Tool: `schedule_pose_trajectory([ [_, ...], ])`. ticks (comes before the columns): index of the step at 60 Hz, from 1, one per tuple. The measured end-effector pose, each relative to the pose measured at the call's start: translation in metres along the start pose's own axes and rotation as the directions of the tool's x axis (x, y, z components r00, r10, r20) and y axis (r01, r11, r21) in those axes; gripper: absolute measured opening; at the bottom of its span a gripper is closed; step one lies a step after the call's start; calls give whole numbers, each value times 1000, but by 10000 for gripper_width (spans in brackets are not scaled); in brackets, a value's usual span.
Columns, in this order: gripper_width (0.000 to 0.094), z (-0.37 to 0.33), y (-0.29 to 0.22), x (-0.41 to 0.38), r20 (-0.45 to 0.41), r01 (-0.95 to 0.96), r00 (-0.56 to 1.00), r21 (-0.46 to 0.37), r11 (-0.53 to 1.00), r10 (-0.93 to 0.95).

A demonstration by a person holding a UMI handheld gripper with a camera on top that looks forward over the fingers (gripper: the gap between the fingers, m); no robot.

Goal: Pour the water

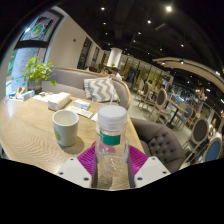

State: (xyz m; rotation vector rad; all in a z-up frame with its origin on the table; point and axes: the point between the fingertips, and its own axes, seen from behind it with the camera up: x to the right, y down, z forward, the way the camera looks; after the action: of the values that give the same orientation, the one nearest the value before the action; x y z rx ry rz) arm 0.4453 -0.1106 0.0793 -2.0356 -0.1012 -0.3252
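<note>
Water is in the clear bottle [111, 150] that we hold in our tongs [112, 163], so we think the pouring step is just about to start. The tongs are closed onto the bottle, with a pink pad [90, 157] pressing on each side of it. The bottle stands straight up between the pads and looks lifted a little over the near edge of the wooden counter [30, 125]. It is see-through, with a pale label and a white cap [112, 117]. The cap looks like it is on, but we cannot tell for sure. A pale green cup [66, 126] stands on the counter just ahead and a bit to the left, apart from the bottle. It is upright and its mouth is open to the top. Next, we think we need to bring the bottle over the cup and tip it slowly, so the water lands inside and does not spill. If the cap is on, it must come off first.
</note>
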Motion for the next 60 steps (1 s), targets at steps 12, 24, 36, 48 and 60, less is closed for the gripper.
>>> schedule_pose_trajectory([
  [12, 424, 10, -70, 38, -243, 394, 884, -71, 916, -399],
  [24, 422, 30, -122, 23, -337, 779, 505, -219, 587, -795],
  [36, 421, 39, -124, -1, -263, 911, 74, -375, 172, -962],
  [48, 419, 40, -123, -8, -205, 897, -82, -441, 17, -975],
  [60, 421, 31, -131, -3, -224, 901, 9, -422, 105, -975],
])
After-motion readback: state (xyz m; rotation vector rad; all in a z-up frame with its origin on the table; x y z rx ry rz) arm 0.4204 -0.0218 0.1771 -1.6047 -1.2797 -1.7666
